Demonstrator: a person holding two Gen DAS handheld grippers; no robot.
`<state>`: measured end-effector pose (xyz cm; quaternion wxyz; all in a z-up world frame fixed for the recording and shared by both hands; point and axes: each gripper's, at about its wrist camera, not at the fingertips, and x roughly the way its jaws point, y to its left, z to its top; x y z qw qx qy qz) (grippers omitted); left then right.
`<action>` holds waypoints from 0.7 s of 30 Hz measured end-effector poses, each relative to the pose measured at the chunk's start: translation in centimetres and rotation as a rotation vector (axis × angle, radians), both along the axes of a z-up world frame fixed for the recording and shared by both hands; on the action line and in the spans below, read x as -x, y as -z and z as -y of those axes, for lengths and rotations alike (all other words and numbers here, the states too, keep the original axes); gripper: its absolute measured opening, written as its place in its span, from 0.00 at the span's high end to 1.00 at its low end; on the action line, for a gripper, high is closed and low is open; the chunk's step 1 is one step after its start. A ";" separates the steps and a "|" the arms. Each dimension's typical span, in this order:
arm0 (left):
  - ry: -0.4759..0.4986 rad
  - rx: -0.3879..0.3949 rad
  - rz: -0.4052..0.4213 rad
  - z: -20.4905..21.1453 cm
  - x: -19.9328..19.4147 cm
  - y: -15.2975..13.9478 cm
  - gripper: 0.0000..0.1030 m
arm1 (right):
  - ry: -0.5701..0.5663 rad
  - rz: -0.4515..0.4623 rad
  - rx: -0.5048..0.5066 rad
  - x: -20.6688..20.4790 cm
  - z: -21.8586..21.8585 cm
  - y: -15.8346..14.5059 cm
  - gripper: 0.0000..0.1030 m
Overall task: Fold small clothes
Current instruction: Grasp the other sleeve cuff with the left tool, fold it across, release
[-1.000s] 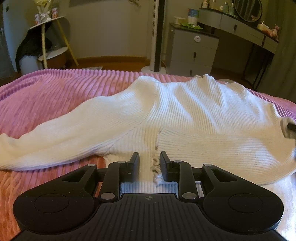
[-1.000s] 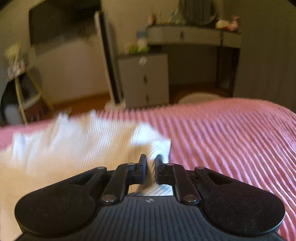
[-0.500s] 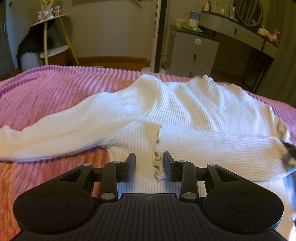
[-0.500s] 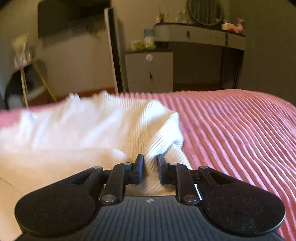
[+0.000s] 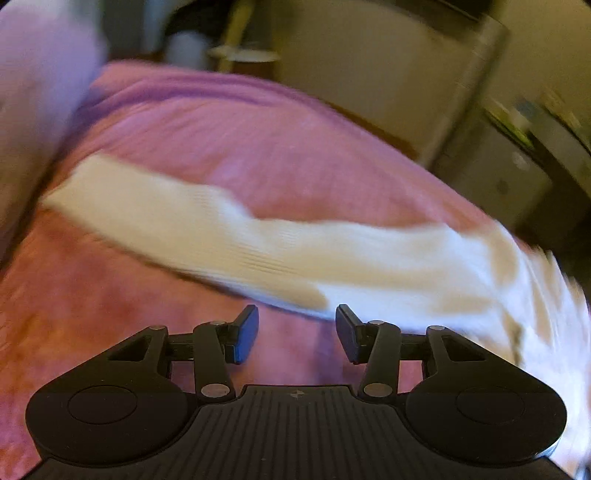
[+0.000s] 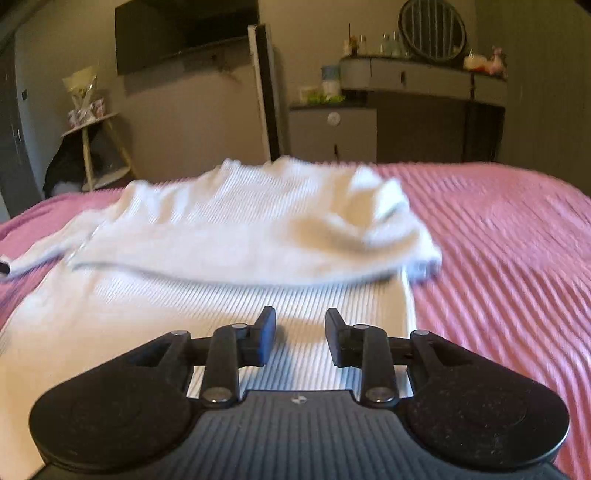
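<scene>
A white ribbed sweater (image 6: 229, 236) lies flat on the pink bedspread (image 6: 509, 258). Its right sleeve is folded across the body. My right gripper (image 6: 300, 338) is open and empty, hovering over the sweater's lower hem. In the left wrist view the sweater's left sleeve (image 5: 207, 229) stretches out across the bedspread (image 5: 110, 295), blurred by motion. My left gripper (image 5: 296, 334) is open and empty, just in front of that sleeve and not touching it.
Beyond the bed stand a grey drawer cabinet (image 6: 332, 133), a dressing table with a round mirror (image 6: 432, 29), a tall white tower fan (image 6: 266, 92) and a small wooden side table (image 6: 92, 147). A pale pillow (image 5: 33, 110) lies at the left.
Both grippers have let go of the sweater and opened. The right sleeve now lies folded across the body. My left gripper has swung left toward the outstretched left sleeve.
</scene>
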<state>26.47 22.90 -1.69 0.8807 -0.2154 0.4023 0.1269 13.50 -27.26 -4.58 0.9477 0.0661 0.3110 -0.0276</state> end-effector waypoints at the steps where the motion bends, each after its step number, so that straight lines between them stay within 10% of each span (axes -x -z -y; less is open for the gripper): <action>1: -0.047 0.040 0.006 -1.7 0.2 0.2 0.52 | -0.007 -0.012 -0.004 0.3 -0.3 -0.1 0.72; 8: -0.313 0.416 0.030 -10.6 0.3 3.4 0.81 | 0.002 -0.047 -0.011 0.9 -1.4 0.4 0.69; 14: -0.407 0.557 0.035 -13.7 -1.0 4.7 0.91 | 0.012 -0.052 -0.009 0.7 -1.4 0.5 0.67; 21: -0.224 0.238 0.138 -9.3 -1.2 -1.8 0.92 | 0.012 -0.040 -0.025 0.8 -1.1 0.7 0.66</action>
